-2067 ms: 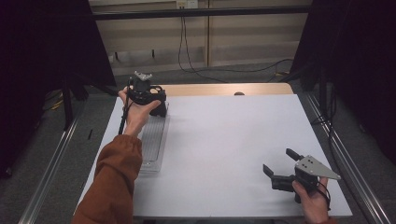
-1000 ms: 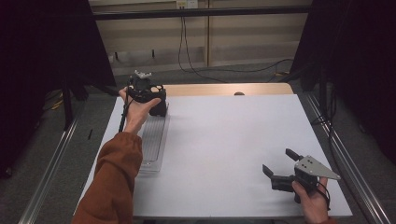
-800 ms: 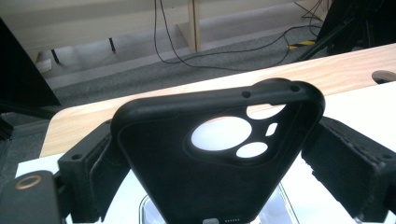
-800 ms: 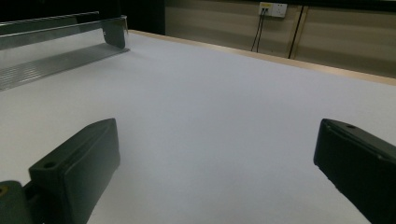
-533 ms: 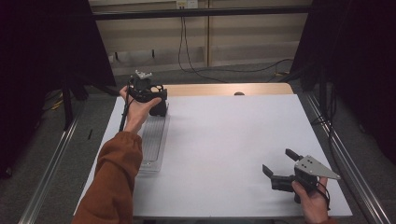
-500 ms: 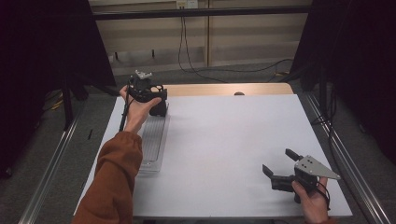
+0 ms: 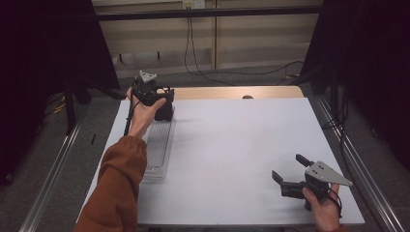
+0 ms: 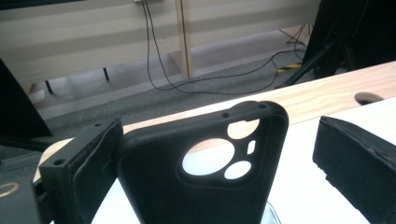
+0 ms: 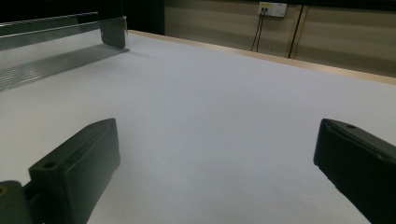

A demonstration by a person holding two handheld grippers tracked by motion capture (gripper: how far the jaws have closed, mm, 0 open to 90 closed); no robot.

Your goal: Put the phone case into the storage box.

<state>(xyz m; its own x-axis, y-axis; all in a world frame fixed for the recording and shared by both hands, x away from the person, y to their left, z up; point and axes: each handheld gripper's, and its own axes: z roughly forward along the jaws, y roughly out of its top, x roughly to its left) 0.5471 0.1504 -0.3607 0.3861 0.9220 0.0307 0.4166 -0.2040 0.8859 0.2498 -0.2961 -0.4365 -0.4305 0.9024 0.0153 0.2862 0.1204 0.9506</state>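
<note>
At far left corner of table (image 7: 232, 145), left gripper (image 8: 210, 154) has jaws wide, black phone case (image 8: 201, 177) standing between them. Case leans on left jaw, gap to right jaw; not squeezed. Case long side points up, camera holes near top. Clear tray (image 7: 157, 150) lies just below. Left hand much nearer case. Right gripper (image 7: 290, 176) rests at near right, well apart, jaws wide, holding nothing. Nothing has moved since earlier pictures.

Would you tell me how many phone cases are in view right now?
1. The black phone case stands between the left gripper's open jaws, leaning against one pad, at the table's far-left corner. More might be hidden behind the hand.
</note>
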